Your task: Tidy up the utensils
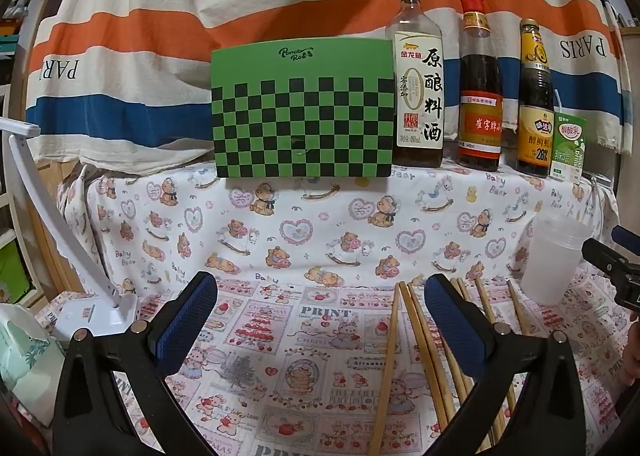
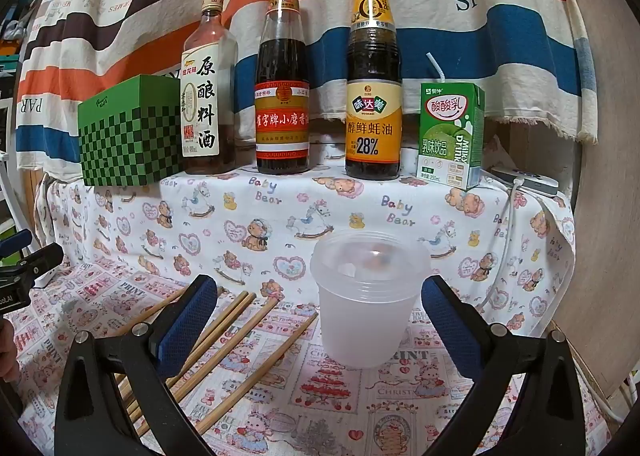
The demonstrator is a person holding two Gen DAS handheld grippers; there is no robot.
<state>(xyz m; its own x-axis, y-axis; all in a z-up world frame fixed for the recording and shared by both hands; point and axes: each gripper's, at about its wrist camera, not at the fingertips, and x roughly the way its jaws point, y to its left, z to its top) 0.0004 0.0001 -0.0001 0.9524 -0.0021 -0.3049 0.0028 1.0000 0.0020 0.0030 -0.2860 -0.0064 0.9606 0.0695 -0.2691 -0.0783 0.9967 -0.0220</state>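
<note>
Left wrist: left tool spread apart, empty, hovering; chopsticks flat on tabletop, toward near right | Right wrist: right tool spread apart, framing plastic cup; steady cup, then lift single stick mid-length.

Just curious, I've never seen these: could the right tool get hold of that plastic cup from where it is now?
Probably yes. The right tool is open, and the cup stands upright just ahead between its fingers, with nothing blocking the way. The chopsticks lie off to the left.
</note>
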